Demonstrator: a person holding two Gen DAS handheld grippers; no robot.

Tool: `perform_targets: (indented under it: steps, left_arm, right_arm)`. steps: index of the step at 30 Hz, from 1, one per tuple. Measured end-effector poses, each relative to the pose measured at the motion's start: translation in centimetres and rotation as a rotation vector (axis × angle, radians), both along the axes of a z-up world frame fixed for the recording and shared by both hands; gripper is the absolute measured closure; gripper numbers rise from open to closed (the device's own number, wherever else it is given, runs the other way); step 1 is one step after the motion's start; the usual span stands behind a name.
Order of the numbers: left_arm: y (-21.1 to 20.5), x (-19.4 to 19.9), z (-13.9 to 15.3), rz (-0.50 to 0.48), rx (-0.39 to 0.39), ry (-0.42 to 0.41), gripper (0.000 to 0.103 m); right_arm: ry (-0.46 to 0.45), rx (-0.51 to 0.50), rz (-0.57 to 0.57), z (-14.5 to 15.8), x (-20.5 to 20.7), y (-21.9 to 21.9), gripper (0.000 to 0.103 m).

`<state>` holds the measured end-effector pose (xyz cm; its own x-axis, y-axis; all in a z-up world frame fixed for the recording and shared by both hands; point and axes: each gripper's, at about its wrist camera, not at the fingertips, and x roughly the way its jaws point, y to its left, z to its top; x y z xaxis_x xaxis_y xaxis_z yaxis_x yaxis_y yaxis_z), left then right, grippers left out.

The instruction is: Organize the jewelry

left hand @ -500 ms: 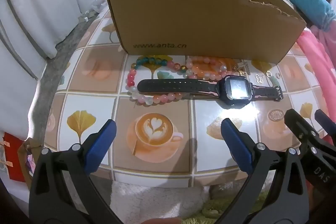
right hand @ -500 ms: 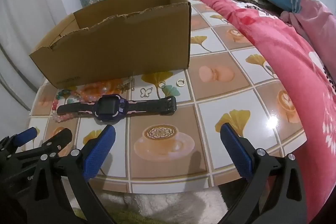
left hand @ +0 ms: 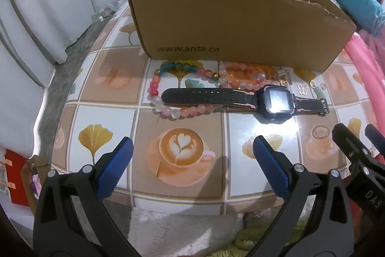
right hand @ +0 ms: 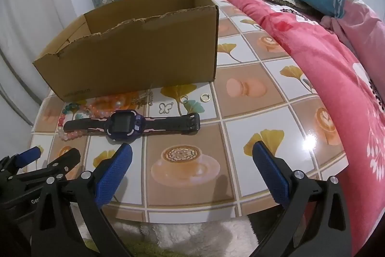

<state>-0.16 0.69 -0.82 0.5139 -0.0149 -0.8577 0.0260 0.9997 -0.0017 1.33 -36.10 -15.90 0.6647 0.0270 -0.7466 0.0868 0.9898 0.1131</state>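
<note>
You are starting out: both your left gripper [left hand: 192, 155] and right gripper [right hand: 192, 160] are gaping empty, while smartwatch [left hand: 276, 101] and bead bracelets [left hand: 182, 88] are lying at twelve o'clock, outside the cardboard box [left hand: 235, 40].

Left hand-held gripper [left hand: 192, 149]: jaws spread wide, nothing between them. Its two blue-padded fingertips [left hand: 115, 166] point forward and slightly inward from black scissor-like arms joined by silver pivot pins. In the right wrist view the same tool shows at the lower left edge [right hand: 51, 155], with one blue-tipped finger and one black finger apart.

Right hand-held gripper [right hand: 192, 151]: jaws likewise spread wide and holding nothing; textured blue pads [right hand: 270, 172] face each other across the gap. In the left wrist view it enters at the lower right [left hand: 356, 134], level with the left tool and just beside it, without visible contact. Both point the same way, side by side.
</note>
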Motion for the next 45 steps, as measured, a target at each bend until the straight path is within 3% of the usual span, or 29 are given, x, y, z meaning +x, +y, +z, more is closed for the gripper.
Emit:
perform_targets:
  steps: [45]
  left_arm:
    - [0.11, -0.22, 0.41, 0.014, 0.027, 0.022, 0.007]
  right_arm:
    - [0.002, -0.004, 0.01, -0.48, 0.31, 0.22, 0.005]
